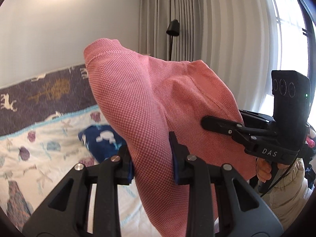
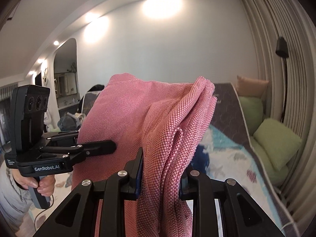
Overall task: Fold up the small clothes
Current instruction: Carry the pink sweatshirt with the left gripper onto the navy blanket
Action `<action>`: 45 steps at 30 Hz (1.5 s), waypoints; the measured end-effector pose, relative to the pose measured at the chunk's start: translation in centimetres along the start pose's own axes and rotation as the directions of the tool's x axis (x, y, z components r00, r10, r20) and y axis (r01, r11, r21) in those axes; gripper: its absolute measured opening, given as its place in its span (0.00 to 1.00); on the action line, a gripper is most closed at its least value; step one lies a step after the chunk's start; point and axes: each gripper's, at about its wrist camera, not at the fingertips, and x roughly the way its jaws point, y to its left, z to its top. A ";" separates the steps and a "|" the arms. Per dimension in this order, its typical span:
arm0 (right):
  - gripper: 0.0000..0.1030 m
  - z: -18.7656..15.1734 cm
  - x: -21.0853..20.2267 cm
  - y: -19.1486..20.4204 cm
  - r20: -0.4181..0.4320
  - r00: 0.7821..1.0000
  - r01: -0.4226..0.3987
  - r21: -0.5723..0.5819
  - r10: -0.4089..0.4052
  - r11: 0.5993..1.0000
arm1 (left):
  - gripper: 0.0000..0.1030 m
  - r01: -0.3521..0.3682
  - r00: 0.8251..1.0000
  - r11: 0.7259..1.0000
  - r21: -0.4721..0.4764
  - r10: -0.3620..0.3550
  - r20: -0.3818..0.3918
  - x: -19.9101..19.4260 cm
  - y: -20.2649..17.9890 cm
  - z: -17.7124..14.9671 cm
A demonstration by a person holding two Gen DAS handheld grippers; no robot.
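We list one pink cloth [image 1: 142, 102], clamped by our left gripper [image 1: 152, 158] at 6 o'clock and right gripper [image 2: 161, 169].

A pink woven garment [image 1: 150, 106] hangs bunched and draped in the air above what looks like a bed

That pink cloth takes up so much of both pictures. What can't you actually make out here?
- Pink garment: its kind and full shape; bunched, and cut off by the bottom edge in both views.
- Bedspread: much of it is hidden behind the garment; its pattern is blurred in the left wrist view.
- Blue item: partly covered, blurred, unidentifiable.
- Person: only each hand on a handle shows.
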 end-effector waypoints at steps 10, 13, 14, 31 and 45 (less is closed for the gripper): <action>0.24 4.4 4.0 -2.8 -0.011 1.000 -0.003 0.022 0.003 1.000 | 0.30 -0.038 0.999 0.999 -0.024 0.038 -0.001 4.1 2.2 4.3; 0.24 4.9 5.8 -4.4 -0.024 1.000 -0.016 0.060 0.018 0.998 | 0.30 -0.056 0.998 0.998 -0.011 0.055 -0.012 6.1 2.7 5.1; 0.24 5.1 6.5 -4.9 -0.029 0.999 -0.017 0.070 0.019 0.997 | 0.30 -0.065 0.998 0.998 -0.007 0.065 -0.019 7.2 3.2 5.5; 0.24 7.2 22.7 -12.0 -0.088 0.996 -0.006 0.121 0.016 0.993 | 0.30 -0.119 0.991 0.993 -0.021 0.118 -0.062 21.4 12.0 7.1; 0.24 1.3 37.2 -14.6 -0.220 0.976 0.029 0.111 -0.004 0.993 | 0.30 -0.178 0.968 0.982 -0.058 0.164 -0.192 33.7 19.5 1.1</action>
